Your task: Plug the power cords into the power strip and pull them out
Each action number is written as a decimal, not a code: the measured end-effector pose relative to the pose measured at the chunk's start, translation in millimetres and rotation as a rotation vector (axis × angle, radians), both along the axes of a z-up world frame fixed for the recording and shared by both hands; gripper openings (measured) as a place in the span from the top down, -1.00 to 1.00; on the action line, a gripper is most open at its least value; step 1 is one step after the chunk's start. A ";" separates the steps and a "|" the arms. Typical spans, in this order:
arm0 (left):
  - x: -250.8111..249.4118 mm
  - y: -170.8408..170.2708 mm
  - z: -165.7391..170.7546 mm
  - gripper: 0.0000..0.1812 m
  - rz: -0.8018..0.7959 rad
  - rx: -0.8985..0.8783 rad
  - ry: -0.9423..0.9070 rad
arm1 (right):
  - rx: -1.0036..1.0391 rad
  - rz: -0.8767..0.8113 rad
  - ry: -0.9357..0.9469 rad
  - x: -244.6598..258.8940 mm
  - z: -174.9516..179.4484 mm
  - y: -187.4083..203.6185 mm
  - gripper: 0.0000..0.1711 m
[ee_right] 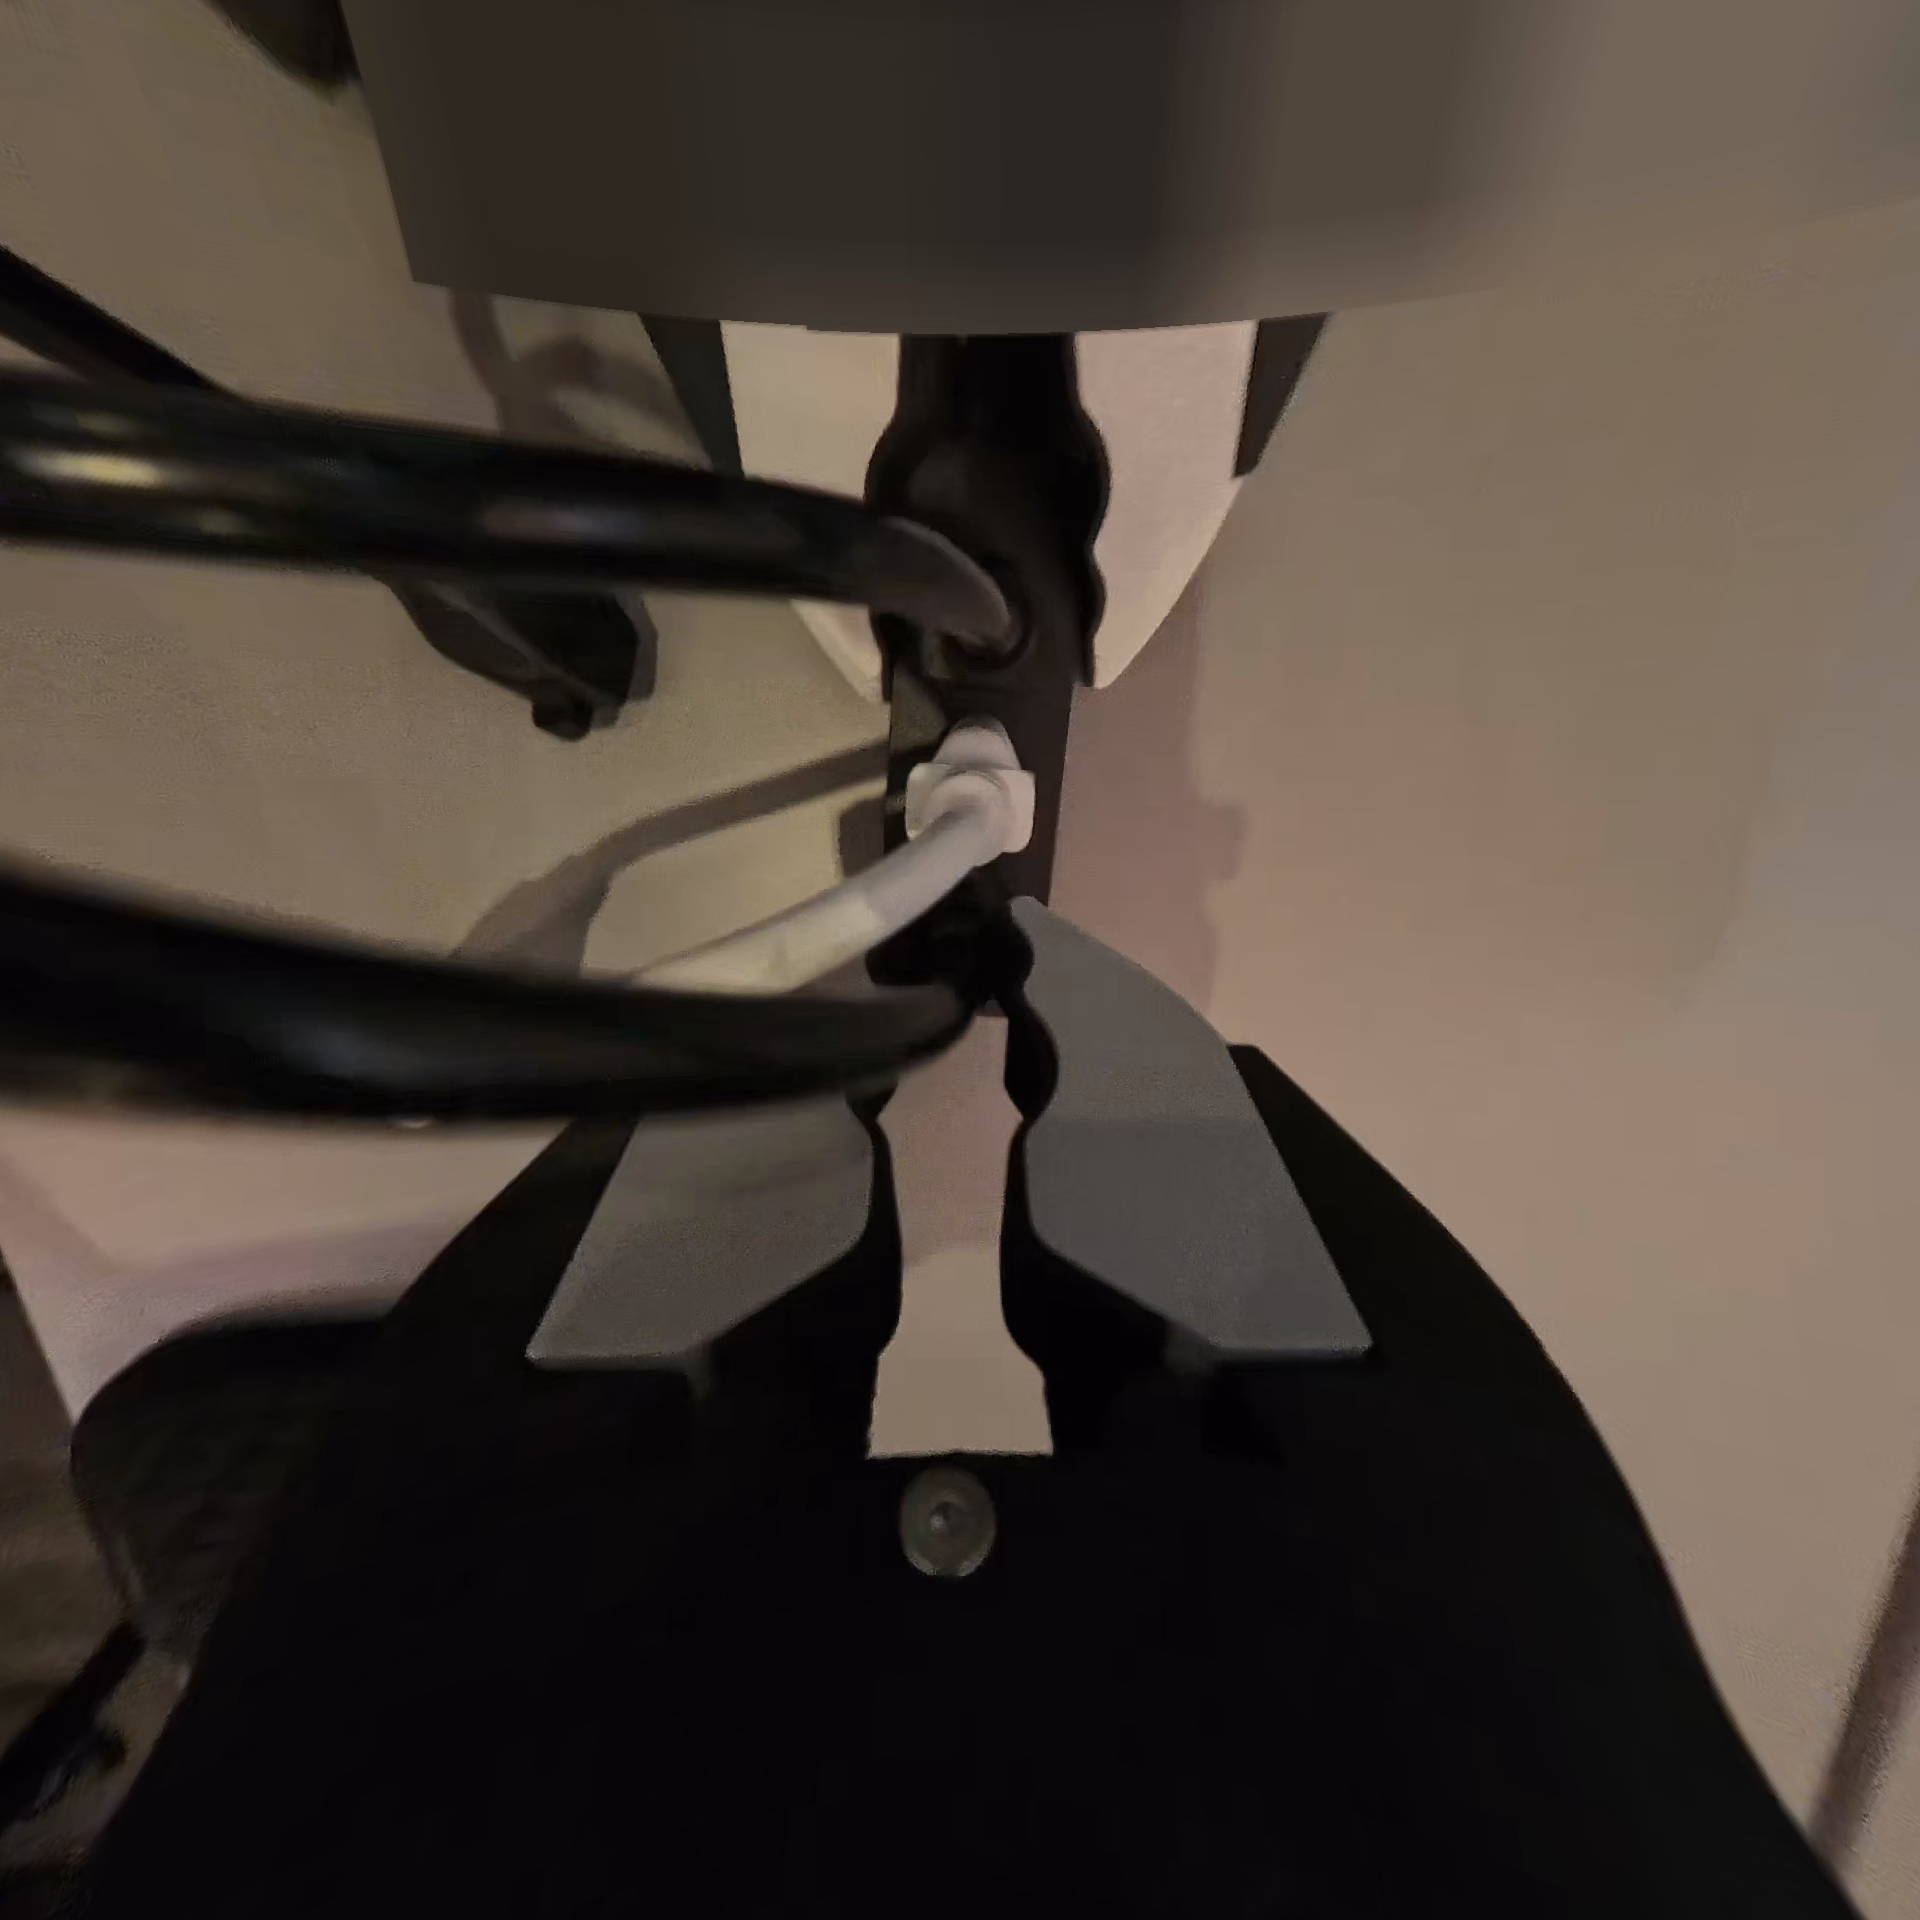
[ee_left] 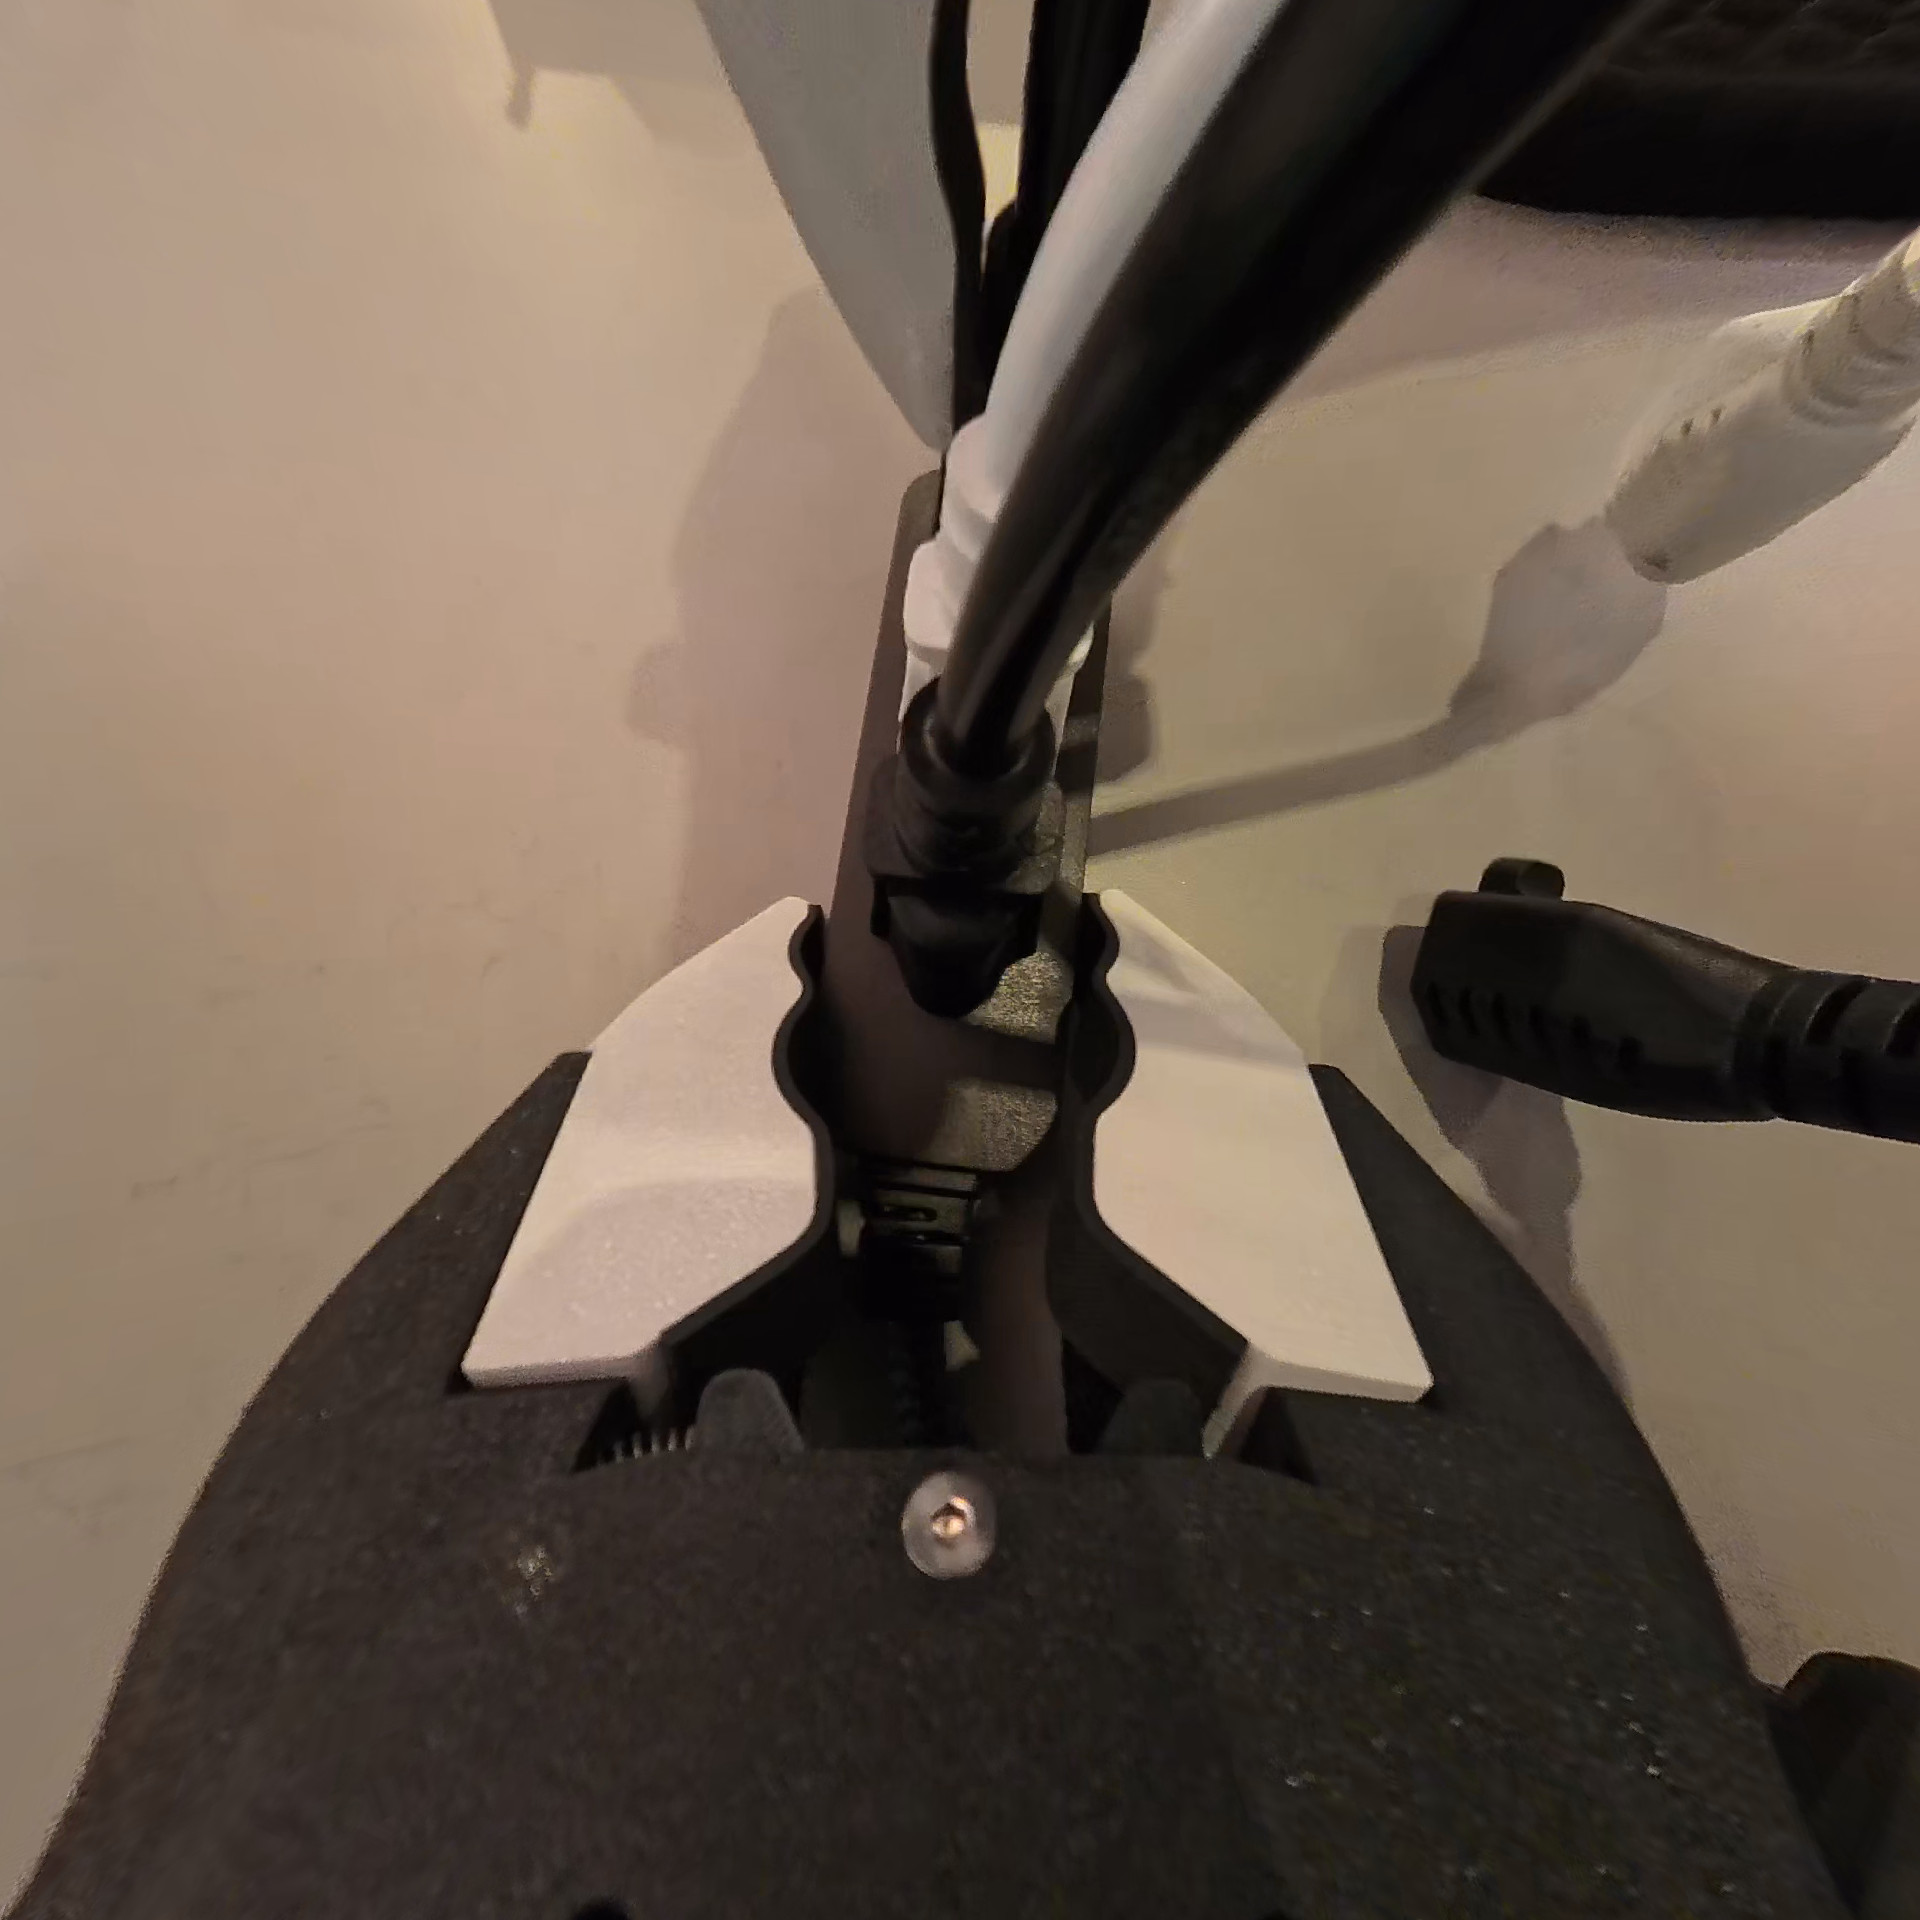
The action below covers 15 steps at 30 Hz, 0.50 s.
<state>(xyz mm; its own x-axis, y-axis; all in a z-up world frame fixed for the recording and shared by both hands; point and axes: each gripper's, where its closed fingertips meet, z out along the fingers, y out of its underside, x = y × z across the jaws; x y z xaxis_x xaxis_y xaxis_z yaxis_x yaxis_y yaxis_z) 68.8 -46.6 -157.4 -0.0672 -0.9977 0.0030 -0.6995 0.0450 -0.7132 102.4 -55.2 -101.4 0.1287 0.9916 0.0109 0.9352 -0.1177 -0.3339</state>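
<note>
We clamp the power strip (ee_left: 935, 1049) in our left gripper (ee_left: 951, 997); our right gripper (ee_right: 961, 1049), narrowly parted and empty, should grip the black plug (ee_right: 940, 961) squarely and pull straight.

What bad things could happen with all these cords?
The black cord loops across the right gripper, so it might snag. Plugs sit close together in the power strip, so pulling one could tug its neighbour. The left gripper holds just one end, so the strip might twist.
</note>
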 end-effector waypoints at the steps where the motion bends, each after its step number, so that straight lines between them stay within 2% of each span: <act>1: -0.3 0.9 0.1 0.50 0.001 0.000 0.000 | 0.013 -0.013 0.062 -0.2 1.6 1.5 0.80; 5: -0.8 3.2 0.5 0.50 0.011 -0.002 -0.005 | 0.095 -0.066 0.379 0.4 17.4 8.0 0.68; 9: -0.9 3.8 0.9 0.50 0.019 -0.003 -0.010 | 0.154 -0.076 0.559 13.6 22.3 9.5 0.55; 12: -1.0 4.0 1.0 0.50 0.021 -0.003 -0.012 | 0.110 -0.066 0.718 10.9 29.7 6.8 0.55; 15: -1.4 4.3 1.2 0.50 0.028 -0.003 -0.013 | 0.076 -0.047 0.711 4.7 23.2 9.4 0.53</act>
<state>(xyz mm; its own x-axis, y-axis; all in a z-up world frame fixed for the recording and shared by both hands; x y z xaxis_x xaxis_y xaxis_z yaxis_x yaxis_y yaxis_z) 67.3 -42.3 -156.2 -0.0397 -0.9992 0.0054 -0.6909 0.0236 -0.7226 107.1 -45.8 -78.2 0.1734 0.9846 -0.0226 0.4822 -0.1049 -0.8697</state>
